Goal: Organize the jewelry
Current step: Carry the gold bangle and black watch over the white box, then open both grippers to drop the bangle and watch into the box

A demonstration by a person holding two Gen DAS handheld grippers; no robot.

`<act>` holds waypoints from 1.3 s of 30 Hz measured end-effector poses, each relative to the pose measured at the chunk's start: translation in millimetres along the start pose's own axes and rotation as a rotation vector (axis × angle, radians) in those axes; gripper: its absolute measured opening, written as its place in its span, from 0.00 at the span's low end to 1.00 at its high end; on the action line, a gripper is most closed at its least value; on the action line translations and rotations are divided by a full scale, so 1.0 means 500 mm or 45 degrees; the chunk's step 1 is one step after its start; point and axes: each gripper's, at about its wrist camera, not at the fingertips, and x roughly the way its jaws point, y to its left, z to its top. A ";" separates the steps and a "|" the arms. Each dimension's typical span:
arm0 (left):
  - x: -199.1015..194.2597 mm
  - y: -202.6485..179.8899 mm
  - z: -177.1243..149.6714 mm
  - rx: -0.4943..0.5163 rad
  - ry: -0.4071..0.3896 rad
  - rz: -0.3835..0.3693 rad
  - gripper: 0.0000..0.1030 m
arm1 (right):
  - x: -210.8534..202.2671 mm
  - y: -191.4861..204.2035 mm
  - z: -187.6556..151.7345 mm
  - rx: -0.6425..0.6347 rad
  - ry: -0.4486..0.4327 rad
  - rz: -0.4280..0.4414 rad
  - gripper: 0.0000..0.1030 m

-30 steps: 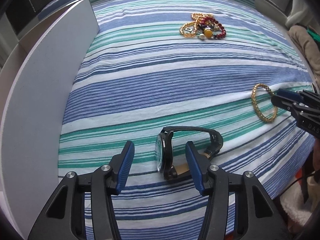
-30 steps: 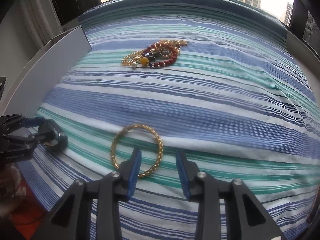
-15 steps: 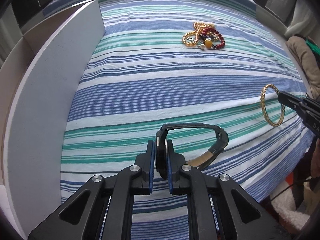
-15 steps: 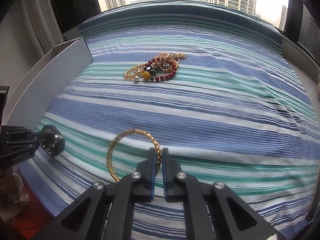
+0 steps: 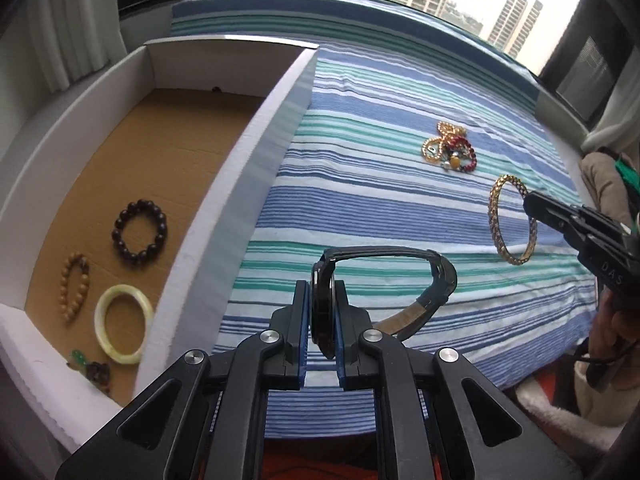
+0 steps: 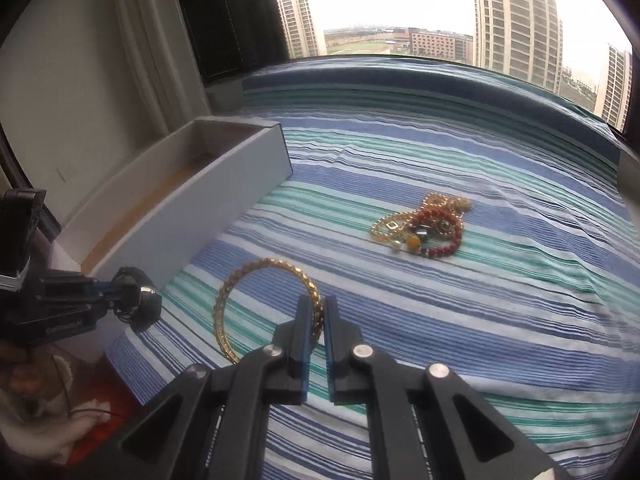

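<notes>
My left gripper is shut on a black wristwatch, gripping its round face and holding it lifted above the striped cloth. My right gripper is shut on a gold chain bangle, also lifted off the cloth. The bangle and right gripper show at the right of the left wrist view. The watch and left gripper show at the left of the right wrist view. A pile of gold and red beaded jewelry lies on the cloth farther back.
A white box with a brown cardboard floor stands left of the cloth. It holds a dark bead bracelet, a tan bead bracelet, a pale jade bangle and small trinkets. A window lies beyond.
Both grippers closed, the left on the watch and the right on the gold bangle, then lifted them off the cloth. The left view now looks down into the box.
</notes>
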 end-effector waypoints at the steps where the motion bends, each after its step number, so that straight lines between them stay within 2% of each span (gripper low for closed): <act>1: -0.016 0.024 0.001 -0.027 -0.018 0.018 0.09 | 0.006 0.025 0.012 -0.034 -0.006 0.022 0.06; 7: -0.081 0.200 0.008 -0.239 -0.089 0.153 0.08 | 0.052 0.188 0.088 -0.232 -0.031 0.171 0.06; 10: -0.087 0.289 0.010 -0.332 -0.092 0.246 0.08 | 0.077 0.274 0.122 -0.328 -0.045 0.235 0.06; 14: -0.065 0.377 0.022 -0.409 -0.059 0.314 0.08 | 0.134 0.372 0.167 -0.428 -0.026 0.294 0.06; 20: -0.007 0.432 0.041 -0.438 0.019 0.321 0.09 | 0.235 0.467 0.197 -0.503 0.081 0.319 0.06; 27: 0.032 0.455 0.040 -0.483 0.057 0.340 0.10 | 0.314 0.503 0.180 -0.541 0.202 0.356 0.06; 28: 0.033 0.454 0.039 -0.483 0.059 0.353 0.13 | 0.323 0.505 0.176 -0.546 0.223 0.357 0.07; 29: 0.031 0.452 0.038 -0.485 0.057 0.368 0.29 | 0.331 0.507 0.171 -0.556 0.248 0.355 0.08; 30: 0.026 0.450 0.039 -0.486 0.043 0.386 0.40 | 0.334 0.505 0.168 -0.556 0.259 0.343 0.08; 31: 0.018 0.443 0.040 -0.483 0.017 0.402 0.57 | 0.332 0.502 0.166 -0.550 0.255 0.329 0.15; 32: 0.007 0.437 0.040 -0.478 -0.010 0.418 0.63 | 0.326 0.497 0.167 -0.539 0.246 0.326 0.27; 33: -0.001 0.429 0.042 -0.470 -0.031 0.432 0.64 | 0.316 0.490 0.171 -0.523 0.229 0.333 0.32; 37: -0.036 0.393 0.050 -0.443 -0.091 0.422 0.72 | 0.250 0.465 0.191 -0.483 0.123 0.325 0.33; 39: -0.050 0.361 0.052 -0.409 -0.121 0.422 0.74 | 0.213 0.450 0.195 -0.466 0.068 0.307 0.45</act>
